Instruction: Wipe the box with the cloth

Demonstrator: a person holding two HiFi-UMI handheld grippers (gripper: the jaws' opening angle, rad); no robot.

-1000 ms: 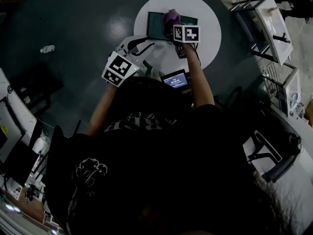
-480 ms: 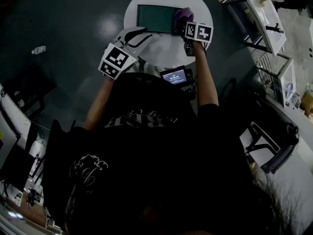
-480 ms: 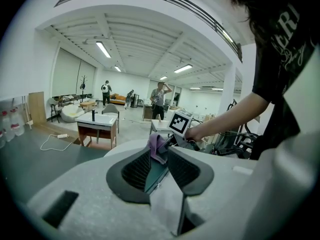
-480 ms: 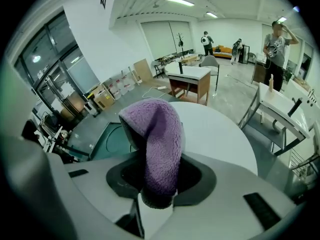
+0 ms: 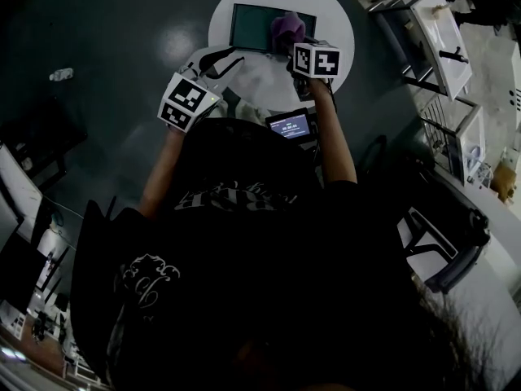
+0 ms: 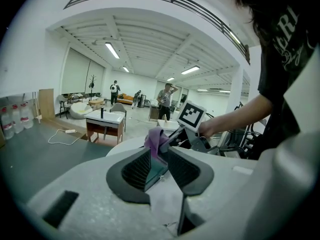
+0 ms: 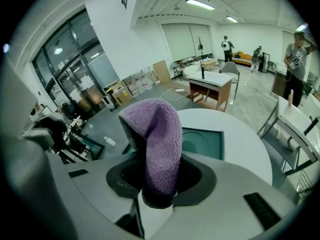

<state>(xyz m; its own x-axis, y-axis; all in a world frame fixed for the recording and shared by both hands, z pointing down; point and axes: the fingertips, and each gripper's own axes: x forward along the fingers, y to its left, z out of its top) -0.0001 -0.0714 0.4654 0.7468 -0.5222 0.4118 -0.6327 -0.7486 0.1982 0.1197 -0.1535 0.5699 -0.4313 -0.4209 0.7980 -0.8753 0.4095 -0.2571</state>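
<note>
On round white bench (image 5: 338,21), far side: box (image 5: 254,28), flat, dark teal, rectangular, lying face up. Faint round mark on the lid in the right gripper view. Surface plain and matt; dust or smears too fine to judge.

Over box's right end: cloth (image 5: 286,26), purple, fleecy, thick-piled, folded into a hump and standing up out of right tongs (image 5: 291,46). Right tongs closed tight on the lower part of the fold, with pile bulging past both tips. Held so, presumably, to offer a soft padded face for rubbing while keeping the hard tips off the lid. Contact between cloth and lid not determinable from above.

Near box's left front corner: left tongs (image 6: 159,167), parted a little, gripping nothing. Teal box edge and purple cloth visible through the gap. Placed there, probably, to steady the box against sliding under the strokes; actual touch on the box not confirmed.

Between bench and person: small lit screen (image 5: 291,125), no apparent part in the work.

Beyond: open hall with desks, and people standing far off.
</note>
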